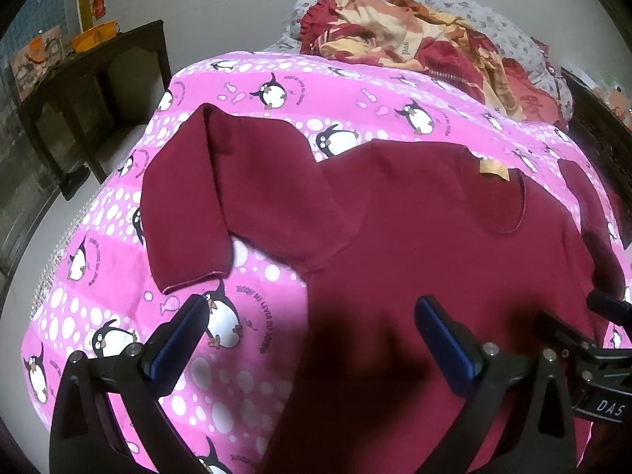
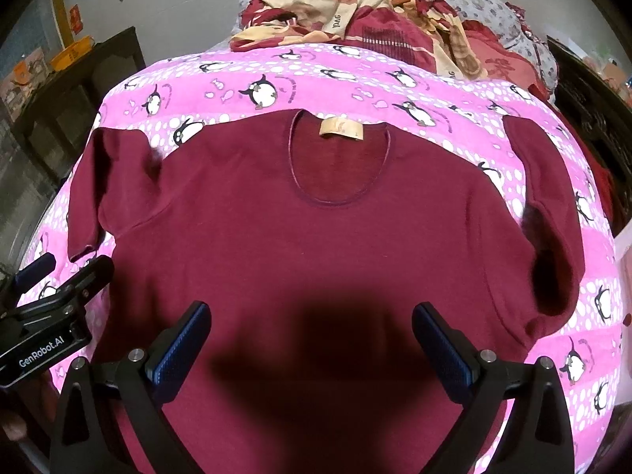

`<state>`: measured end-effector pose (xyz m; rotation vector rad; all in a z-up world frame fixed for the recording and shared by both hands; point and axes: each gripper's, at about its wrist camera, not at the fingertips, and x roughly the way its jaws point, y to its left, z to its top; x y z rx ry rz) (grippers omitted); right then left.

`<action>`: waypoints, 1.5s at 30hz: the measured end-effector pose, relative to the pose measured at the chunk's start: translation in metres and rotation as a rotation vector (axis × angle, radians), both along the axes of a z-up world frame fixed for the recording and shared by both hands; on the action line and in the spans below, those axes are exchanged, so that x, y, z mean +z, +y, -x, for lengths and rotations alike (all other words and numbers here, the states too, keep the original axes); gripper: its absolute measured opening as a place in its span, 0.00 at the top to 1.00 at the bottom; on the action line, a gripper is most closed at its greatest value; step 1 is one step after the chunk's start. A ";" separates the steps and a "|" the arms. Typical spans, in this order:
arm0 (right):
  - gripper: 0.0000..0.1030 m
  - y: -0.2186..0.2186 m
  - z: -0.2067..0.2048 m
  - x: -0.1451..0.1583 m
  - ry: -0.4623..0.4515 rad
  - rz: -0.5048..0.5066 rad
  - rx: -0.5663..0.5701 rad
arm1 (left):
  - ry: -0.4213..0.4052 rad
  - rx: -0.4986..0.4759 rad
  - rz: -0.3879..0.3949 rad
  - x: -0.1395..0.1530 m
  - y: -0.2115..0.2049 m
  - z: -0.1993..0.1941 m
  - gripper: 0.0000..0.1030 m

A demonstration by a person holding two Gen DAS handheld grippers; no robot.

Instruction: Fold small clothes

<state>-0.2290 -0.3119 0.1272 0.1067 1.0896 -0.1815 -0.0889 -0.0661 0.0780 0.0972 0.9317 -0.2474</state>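
Dark-red knit short-sleeved shirt (image 2: 316, 237) is spread flat on pink penguin-print bed cover (image 2: 355, 79). Both grippers, left (image 1: 312, 335) & right (image 2: 312, 339), are held w/ fingers apart, empty. Sleeve edge should be pinched cleanly, then folded inward w/o bunching.

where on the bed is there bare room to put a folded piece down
Free patch: the pink penguin sheet at the bed's left edge, below the maroon shirt's left sleeve. A narrower strip lies between the collar and the heap of red and cream clothes. The middle is covered by the shirt.
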 end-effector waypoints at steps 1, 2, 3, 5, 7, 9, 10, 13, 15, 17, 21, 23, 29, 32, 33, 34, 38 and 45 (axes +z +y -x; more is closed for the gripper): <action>0.00 0.000 -0.001 -0.001 0.001 0.003 0.001 | 0.000 0.001 -0.001 0.000 0.001 0.000 0.00; 0.00 0.001 -0.001 -0.001 0.003 0.004 0.002 | 0.000 0.003 -0.003 0.000 0.001 -0.001 0.00; 0.00 0.001 -0.002 -0.002 0.004 0.003 0.003 | 0.001 0.005 -0.004 -0.001 0.002 -0.001 0.00; 0.00 0.002 -0.003 -0.004 0.006 0.003 0.002 | 0.004 0.011 -0.003 -0.002 0.005 -0.003 0.00; 0.00 0.002 -0.004 -0.005 0.007 0.000 0.003 | 0.004 0.020 -0.002 -0.002 0.009 -0.004 0.00; 0.00 0.003 -0.005 -0.006 0.011 -0.005 0.007 | 0.001 0.035 -0.002 -0.002 0.015 -0.005 0.00; 0.00 0.004 -0.005 -0.006 0.013 -0.007 0.011 | 0.001 0.042 0.000 -0.003 0.020 -0.006 0.00; 0.00 0.008 -0.008 -0.007 0.015 -0.008 0.029 | 0.005 0.073 -0.006 -0.006 0.034 -0.010 0.00; 0.00 0.011 -0.010 -0.008 0.016 -0.009 0.037 | 0.010 0.101 -0.011 -0.008 0.047 -0.015 0.00; 0.00 0.013 -0.013 -0.009 0.016 -0.015 0.044 | 0.011 0.124 -0.012 -0.010 0.058 -0.020 0.00; 0.00 0.019 -0.017 -0.011 0.015 -0.021 0.058 | 0.023 0.158 -0.013 -0.013 0.074 -0.028 0.00; 0.00 0.021 -0.019 -0.012 0.019 -0.018 0.064 | 0.020 0.163 -0.015 -0.012 0.076 -0.030 0.00; 0.00 0.024 -0.022 -0.013 0.022 -0.020 0.065 | 0.017 0.145 -0.021 -0.014 0.071 -0.032 0.00; 0.00 0.024 -0.022 -0.014 0.026 -0.021 0.065 | 0.022 0.143 -0.020 -0.015 0.070 -0.033 0.00; 0.00 0.024 -0.023 -0.014 0.028 -0.020 0.066 | 0.023 0.144 -0.019 -0.015 0.070 -0.033 0.00; 0.00 0.024 -0.023 -0.015 0.029 -0.020 0.067 | 0.024 0.144 -0.019 -0.016 0.070 -0.034 0.00; 0.00 0.027 -0.024 -0.017 0.033 -0.029 0.075 | 0.032 0.150 -0.021 -0.019 0.072 -0.035 0.00; 0.00 0.033 -0.026 -0.019 0.041 -0.027 0.096 | 0.053 0.168 -0.060 -0.035 0.078 -0.049 0.00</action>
